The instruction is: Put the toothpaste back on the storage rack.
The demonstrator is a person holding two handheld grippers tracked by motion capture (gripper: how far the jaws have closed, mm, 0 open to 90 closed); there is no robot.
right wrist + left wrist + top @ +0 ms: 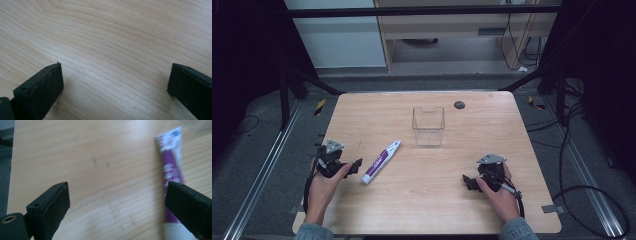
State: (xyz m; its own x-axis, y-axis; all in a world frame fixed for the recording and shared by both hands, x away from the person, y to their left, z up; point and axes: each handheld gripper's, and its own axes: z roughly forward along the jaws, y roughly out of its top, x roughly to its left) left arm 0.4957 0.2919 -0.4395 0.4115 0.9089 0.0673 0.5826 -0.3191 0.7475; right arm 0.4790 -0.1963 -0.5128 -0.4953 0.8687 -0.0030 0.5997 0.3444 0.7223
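Light wood bench [427, 200], three things on top.
Purple-and-white tube [381, 161] lies flat at left, slanted; clear square container [428, 126] stands upright near centre-back, apart from the tube; small dark round disc [459, 105] at the far edge.

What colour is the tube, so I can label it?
Purple and white tube, clearest in the high view.

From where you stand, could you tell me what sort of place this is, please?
Most likely a lab recording station: a wooden table enclosed by a dark metal frame, loose cables on grey carpet, and a hand-held left gripper beside a toothpaste tube.
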